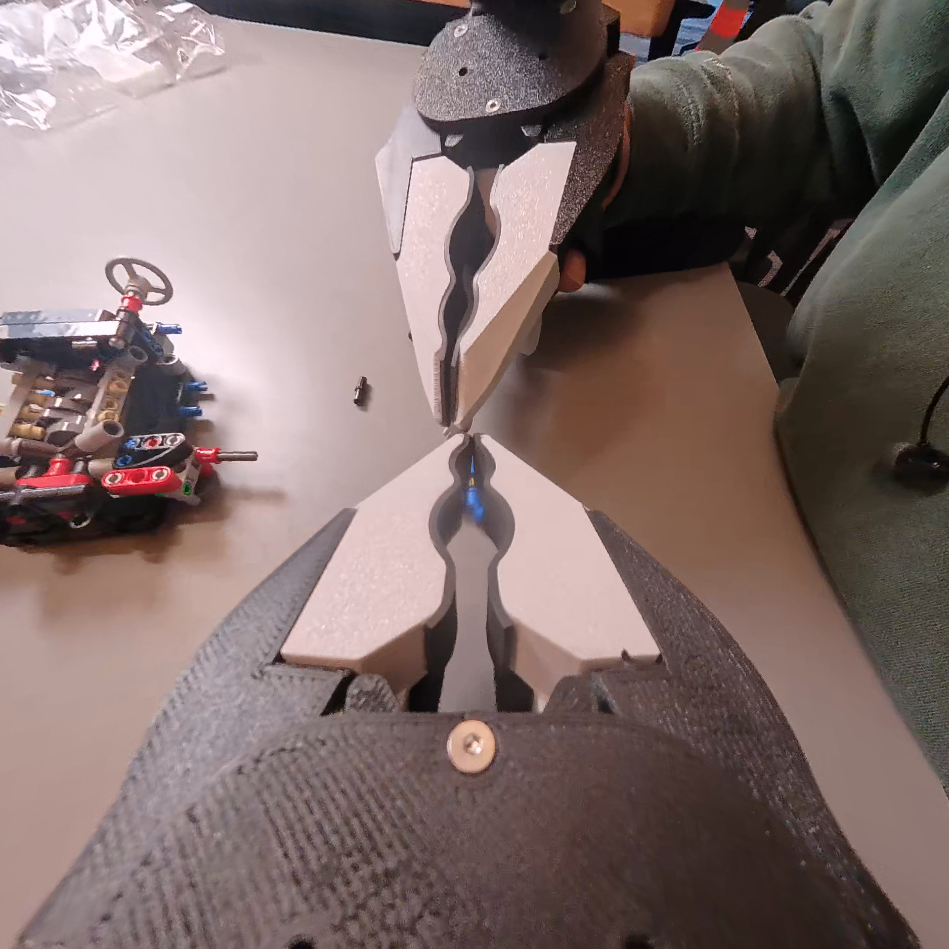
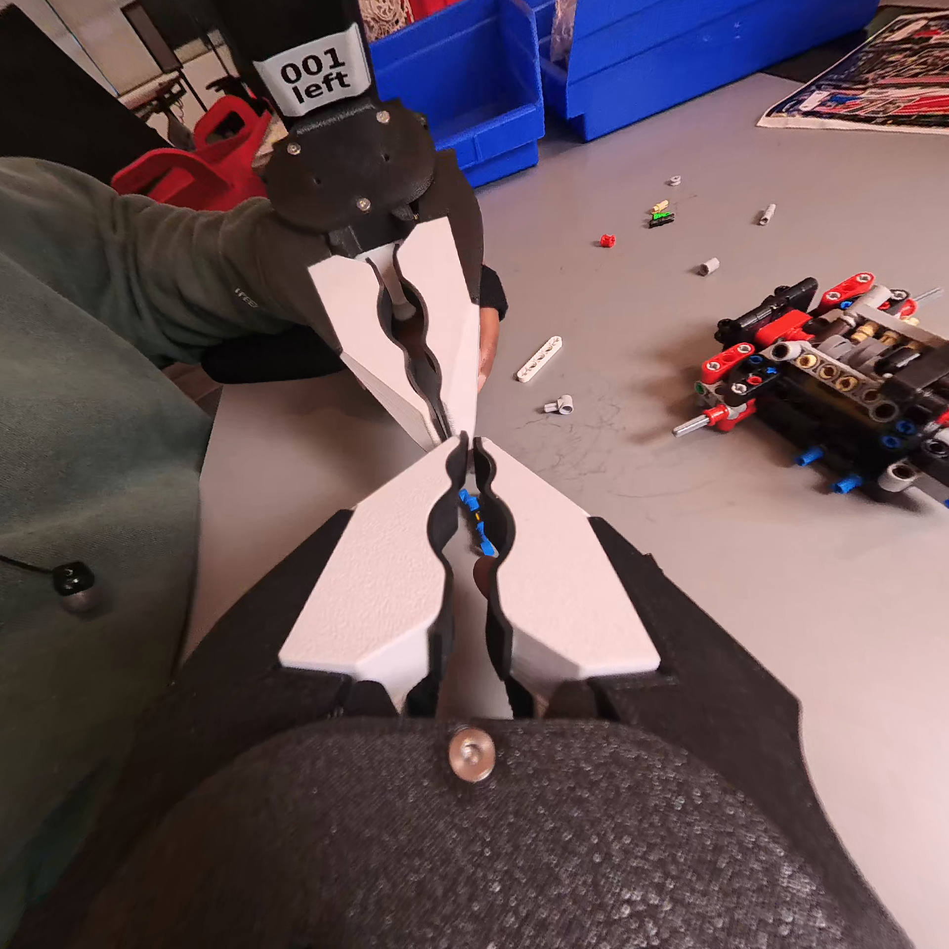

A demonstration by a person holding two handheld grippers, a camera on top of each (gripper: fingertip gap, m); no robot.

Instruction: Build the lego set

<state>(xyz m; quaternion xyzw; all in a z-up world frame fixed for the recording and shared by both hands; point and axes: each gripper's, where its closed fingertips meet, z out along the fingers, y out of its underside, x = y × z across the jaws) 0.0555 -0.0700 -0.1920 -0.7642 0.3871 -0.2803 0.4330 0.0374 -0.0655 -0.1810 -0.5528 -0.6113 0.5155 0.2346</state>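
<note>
Right now both tools meet tip to tip over the near edge of the desk [image 2: 719, 642], close to the person's green sleeve [image 2: 128, 267]. The left tongs [image 1: 464, 439] are drawn in to a thin slit, and so are the right tongs [image 2: 470, 441]. A blue pin [image 2: 475, 513] shows through the wavy gap of each pair in its own view. I cannot tell whether either pair actually nips it, or whether it is one piece or two.

The half-built lego model [image 2: 832, 380] sits well apart on the desk, far and to the right in the right wrist view. Loose parts lie between it and the tongs, among them a white beam [image 2: 539, 358] and a grey connector [image 2: 560, 405].

This looks like a re-grip or a joining of small parts in mid-air. To do it well, keep one pair firm and still while the other shifts. Line the tips on one axis before pressing. Work low over the desk, away from the edge, so that a dropped pin stays within reach. Release only once the other grip is sure.
</note>
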